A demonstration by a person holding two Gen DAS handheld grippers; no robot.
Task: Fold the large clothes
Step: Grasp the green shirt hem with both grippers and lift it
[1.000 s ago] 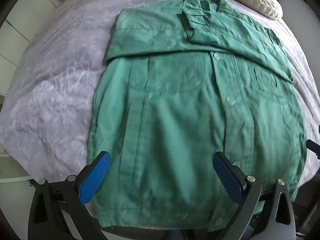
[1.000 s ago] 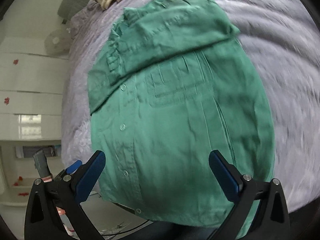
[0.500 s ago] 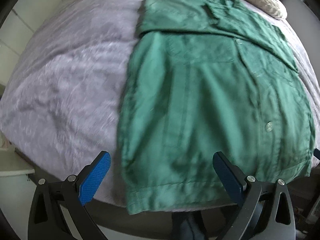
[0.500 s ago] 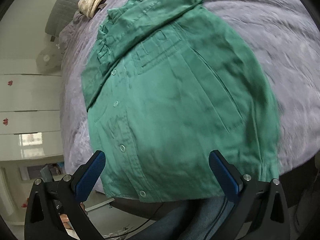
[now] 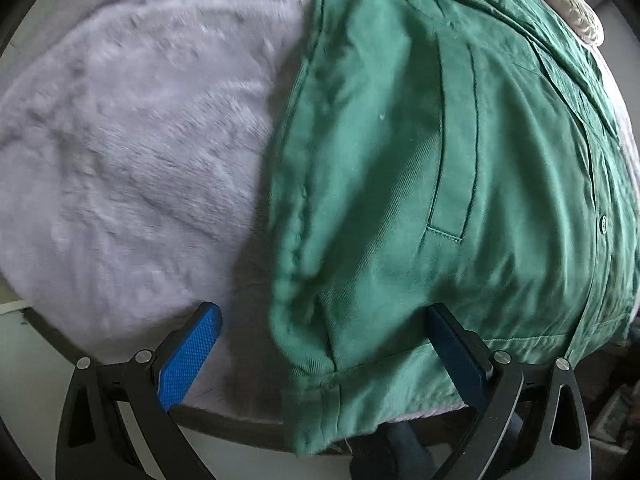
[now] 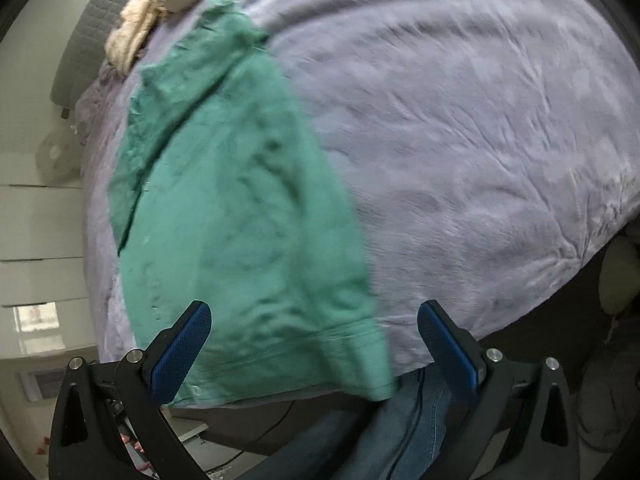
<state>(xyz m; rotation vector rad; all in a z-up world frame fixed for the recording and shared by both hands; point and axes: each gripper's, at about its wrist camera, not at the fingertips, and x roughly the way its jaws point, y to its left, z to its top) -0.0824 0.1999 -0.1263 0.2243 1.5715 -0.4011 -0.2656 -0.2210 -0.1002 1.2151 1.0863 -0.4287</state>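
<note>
Shirt [image 5: 440, 160] looks soft, floppy; take its 6 o'clock hem corners. Both grippers' fingers [image 5: 188, 356] gape, empty.

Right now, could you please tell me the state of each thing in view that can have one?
Green shirt: buttoned, sleeves folded across the chest, lying flat on the bed, hem hanging over the near edge.
Left claw: open, at the hem's left corner, gripping nothing.
Right claw: open, at the hem's right corner, gripping nothing.
Purple blanket: spread over the bed, lightly wrinkled.
Cream pillow: resting beyond the collar.
</note>
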